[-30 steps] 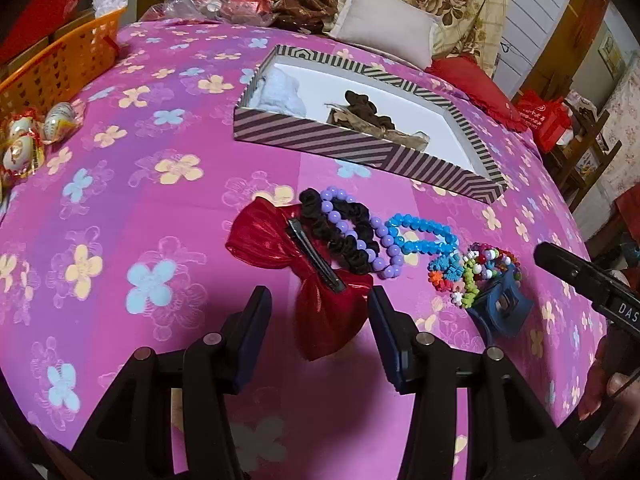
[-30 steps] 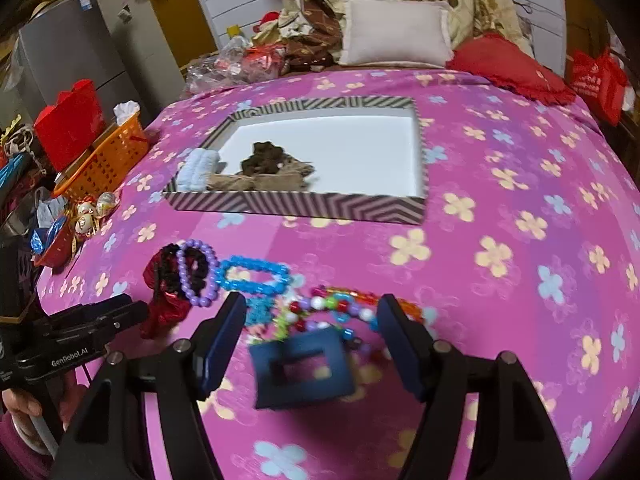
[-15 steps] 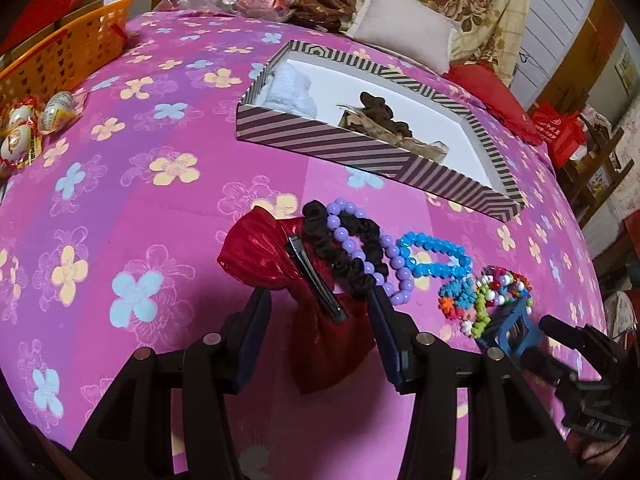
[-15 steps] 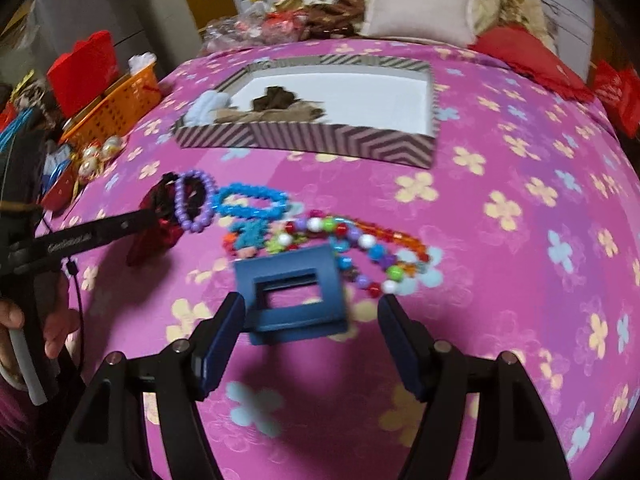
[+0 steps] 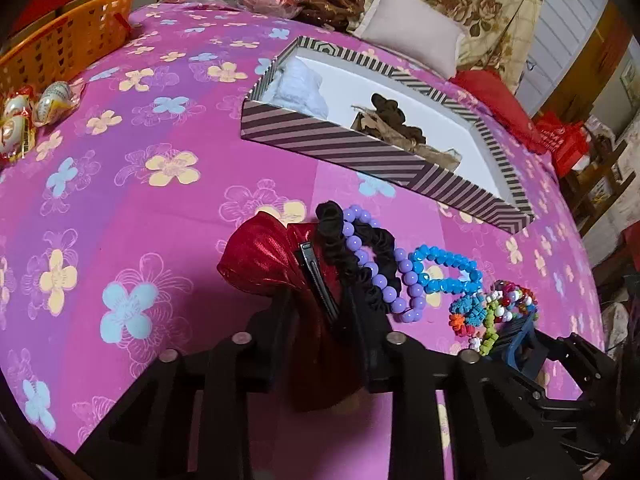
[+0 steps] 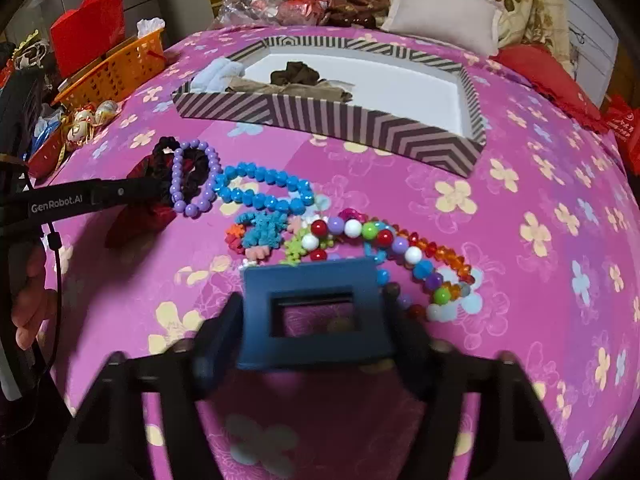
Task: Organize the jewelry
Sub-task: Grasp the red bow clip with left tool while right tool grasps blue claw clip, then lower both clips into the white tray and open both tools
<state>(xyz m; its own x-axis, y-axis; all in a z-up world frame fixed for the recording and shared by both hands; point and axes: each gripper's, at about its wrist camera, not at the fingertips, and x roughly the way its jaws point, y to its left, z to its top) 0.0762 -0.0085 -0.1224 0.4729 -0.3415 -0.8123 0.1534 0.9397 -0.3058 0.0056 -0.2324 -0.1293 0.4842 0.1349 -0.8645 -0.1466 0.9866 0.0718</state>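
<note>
A red bow hair clip [image 5: 276, 264] lies on the pink flowered bedspread, and my left gripper [image 5: 320, 344] is shut on its near half. Beside it lie a black scrunchie [image 5: 368, 256], a purple bead bracelet [image 5: 384, 276], a blue bead bracelet [image 5: 444, 272] and multicoloured bead strings [image 6: 384, 240]. My right gripper [image 6: 312, 328] is shut on a dark blue rectangular claw clip [image 6: 312, 300], which also shows in the left wrist view [image 5: 520, 344]. The striped box [image 6: 332, 120] behind holds a brown scrunchie [image 6: 294, 74] and a white cloth item [image 6: 214, 74].
An orange basket [image 5: 64, 52] and wrapped shells [image 5: 24, 116] sit at the left edge of the bed. A beige pillow [image 6: 444, 12], a red cushion [image 6: 540, 72] and piled clothes lie behind the box. The left gripper shows in the right wrist view [image 6: 92, 196].
Both grippers moved forward and down and closed: the left onto the red bow clip, the right onto the blue claw clip. Both were open before.
</note>
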